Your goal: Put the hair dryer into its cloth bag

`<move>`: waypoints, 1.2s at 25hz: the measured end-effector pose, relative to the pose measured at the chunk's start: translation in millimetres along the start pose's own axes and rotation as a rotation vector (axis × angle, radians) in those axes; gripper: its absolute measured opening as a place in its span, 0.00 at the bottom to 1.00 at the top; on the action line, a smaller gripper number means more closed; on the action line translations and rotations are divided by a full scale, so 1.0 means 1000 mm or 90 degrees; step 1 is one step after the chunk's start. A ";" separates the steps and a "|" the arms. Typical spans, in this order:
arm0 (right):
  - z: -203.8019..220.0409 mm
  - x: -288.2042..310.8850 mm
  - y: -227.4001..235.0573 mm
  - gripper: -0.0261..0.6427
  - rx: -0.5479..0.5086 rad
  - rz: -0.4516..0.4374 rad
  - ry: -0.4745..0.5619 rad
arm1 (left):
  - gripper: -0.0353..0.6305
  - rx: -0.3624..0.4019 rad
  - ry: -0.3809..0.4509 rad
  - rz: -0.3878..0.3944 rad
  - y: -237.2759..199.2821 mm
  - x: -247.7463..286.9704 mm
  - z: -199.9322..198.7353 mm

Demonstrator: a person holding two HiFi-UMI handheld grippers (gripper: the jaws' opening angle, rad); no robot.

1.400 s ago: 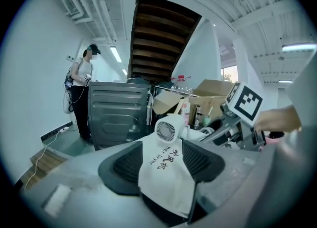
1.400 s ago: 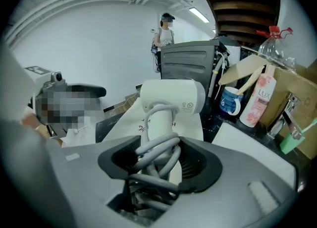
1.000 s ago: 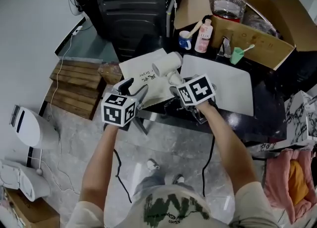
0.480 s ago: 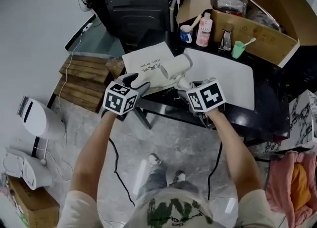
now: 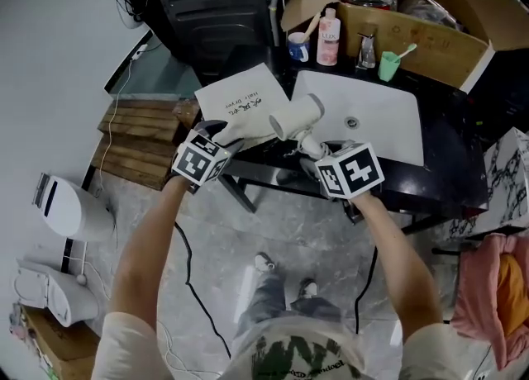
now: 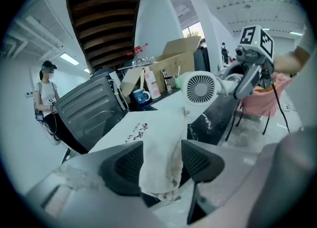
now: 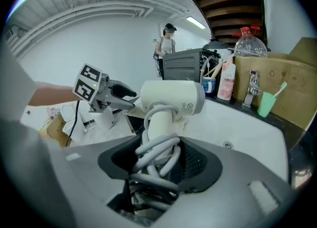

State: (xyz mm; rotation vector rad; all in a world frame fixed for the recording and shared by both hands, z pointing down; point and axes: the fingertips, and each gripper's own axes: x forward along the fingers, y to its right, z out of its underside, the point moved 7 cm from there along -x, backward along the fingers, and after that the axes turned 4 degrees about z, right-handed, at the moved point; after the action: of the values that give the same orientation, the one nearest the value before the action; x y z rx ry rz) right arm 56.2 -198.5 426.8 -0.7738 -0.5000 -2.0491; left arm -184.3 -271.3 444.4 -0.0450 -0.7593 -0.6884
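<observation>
Nearest, the left tongs are pinching a bunched hem of the cloth bag, folded fabric squeezed between both pads. The right tongs are clamped on the handle of the white hair dryer, over the grey cord wound around it. The dryer is held in the air at the front edge of the dark surface, just beside the bag, its round rear grille turned toward the bag and the left tongs; it is not inside yet. The step in hand looks like lining the dryer up with the bag's mouth. The next move probably calls for lifting the pinched hem so the mouth gapes, then sliding the dryer in grille first; whether the mouth is open now cannot be told. The bag's print seems to read "Hair Dryer" beside smaller characters. The dryer's rating label is too small to read. Farther back, a pink bottle reads "LUX", next to a blue mug and a cardboard box.
</observation>
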 end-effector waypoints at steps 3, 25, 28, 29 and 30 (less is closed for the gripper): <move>0.004 -0.002 -0.002 0.40 0.001 -0.001 0.001 | 0.40 0.016 -0.023 0.001 0.000 0.008 0.003; 0.016 0.002 -0.010 0.40 0.001 -0.017 -0.013 | 0.11 0.011 -0.092 -0.017 -0.002 0.027 0.010; 0.015 0.004 -0.010 0.40 0.002 -0.020 -0.010 | 0.10 -0.023 -0.067 -0.011 -0.004 0.024 0.006; 0.015 0.004 -0.010 0.40 0.003 -0.020 -0.010 | 0.10 -0.033 -0.062 -0.015 -0.006 0.023 0.006; 0.014 0.004 -0.010 0.40 0.003 -0.021 -0.010 | 0.10 -0.044 -0.059 -0.018 -0.007 0.023 0.006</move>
State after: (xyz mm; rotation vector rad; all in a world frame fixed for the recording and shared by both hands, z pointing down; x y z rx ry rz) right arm 50.7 -187.0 439.4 -0.7841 -0.5296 -2.0727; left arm -180.3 -288.1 461.8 -0.1297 -0.8268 -0.7426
